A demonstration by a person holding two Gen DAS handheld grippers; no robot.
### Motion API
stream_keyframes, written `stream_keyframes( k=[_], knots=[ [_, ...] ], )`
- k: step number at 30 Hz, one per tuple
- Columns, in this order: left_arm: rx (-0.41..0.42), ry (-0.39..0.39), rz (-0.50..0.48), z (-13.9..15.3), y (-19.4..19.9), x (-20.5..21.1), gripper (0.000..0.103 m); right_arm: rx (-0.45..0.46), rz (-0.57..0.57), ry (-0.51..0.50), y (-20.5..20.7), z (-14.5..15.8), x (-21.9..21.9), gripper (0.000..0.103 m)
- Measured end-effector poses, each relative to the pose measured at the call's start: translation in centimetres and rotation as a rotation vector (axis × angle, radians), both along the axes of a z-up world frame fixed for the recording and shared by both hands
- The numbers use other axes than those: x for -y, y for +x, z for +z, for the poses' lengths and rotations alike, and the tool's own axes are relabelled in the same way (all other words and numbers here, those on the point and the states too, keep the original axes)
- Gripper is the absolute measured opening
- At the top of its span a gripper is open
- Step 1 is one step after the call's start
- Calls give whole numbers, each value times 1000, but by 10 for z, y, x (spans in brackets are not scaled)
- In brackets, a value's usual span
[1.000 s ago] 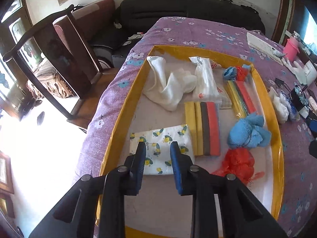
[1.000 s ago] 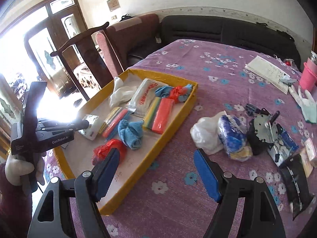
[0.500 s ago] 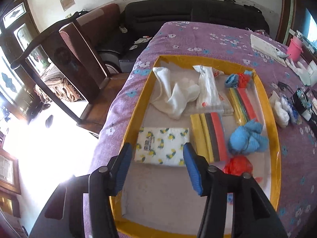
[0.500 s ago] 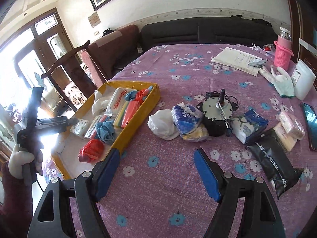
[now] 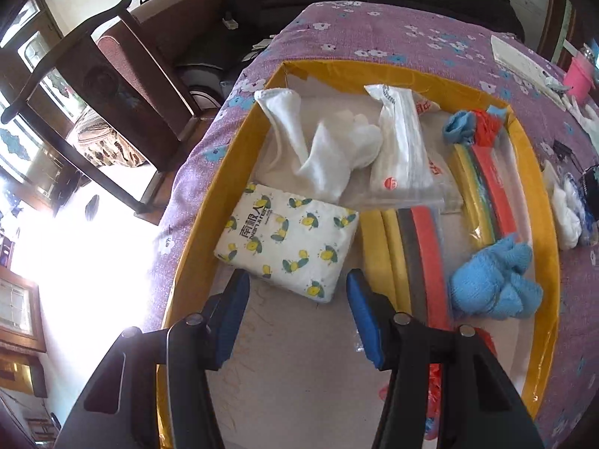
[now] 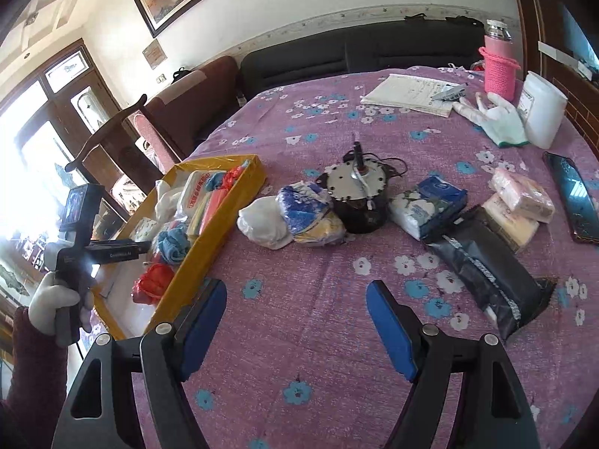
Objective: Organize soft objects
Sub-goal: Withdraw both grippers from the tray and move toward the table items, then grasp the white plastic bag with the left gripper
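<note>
My right hand-held gripper (image 6: 295,321), wide and empty, could snag the motor's (image 6: 355,194) cable at twelve o'clock instead of the white bag (image 6: 265,226).

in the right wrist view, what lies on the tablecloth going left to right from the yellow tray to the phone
yellow tray → white bag → blue-and-white pack → motor → blue tissue pack → black pouch → pink packs → phone

My two black grippers (image 5: 297,288) (image 6: 295,301) have blue pads (image 6: 389,333) and silver screws, and I wear a white glove (image 6: 45,301) with a maroon sleeve (image 6: 35,366).
</note>
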State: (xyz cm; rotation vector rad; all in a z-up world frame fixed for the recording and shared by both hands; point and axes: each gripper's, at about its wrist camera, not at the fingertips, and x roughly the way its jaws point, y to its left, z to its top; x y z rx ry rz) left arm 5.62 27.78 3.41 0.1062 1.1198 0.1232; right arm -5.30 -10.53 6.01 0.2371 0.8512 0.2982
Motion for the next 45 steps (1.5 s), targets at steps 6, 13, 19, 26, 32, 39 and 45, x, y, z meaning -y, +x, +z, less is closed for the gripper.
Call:
stream_keyframes(
  k=[6,13,19,26,32,39,45],
  knots=[
    [232,-134,-50,58,-61,14,75,-5,-123,-31,-12,-8,59,81],
    [293,-280,-331,79,-85,104,82,-71,-297,20,-21,-35,125,81],
    [194,-283,-439,44,-50,179,82,-50,-342,-1,-21,-50,143,81],
    [130,-231,-354,18,10,203,82,-52,-316,84,-17,-70,152,84],
    [105,-135,-346,1,52,222,82,-48,-286,148,-17,-72,153,90],
    [42,-176,-442,-15,50,230,43,-42,-278,191,-19,-72,156,93],
    [25,-126,-535,-10,-8,254,36,-41,-273,189,-18,-72,154,95]
  ],
)
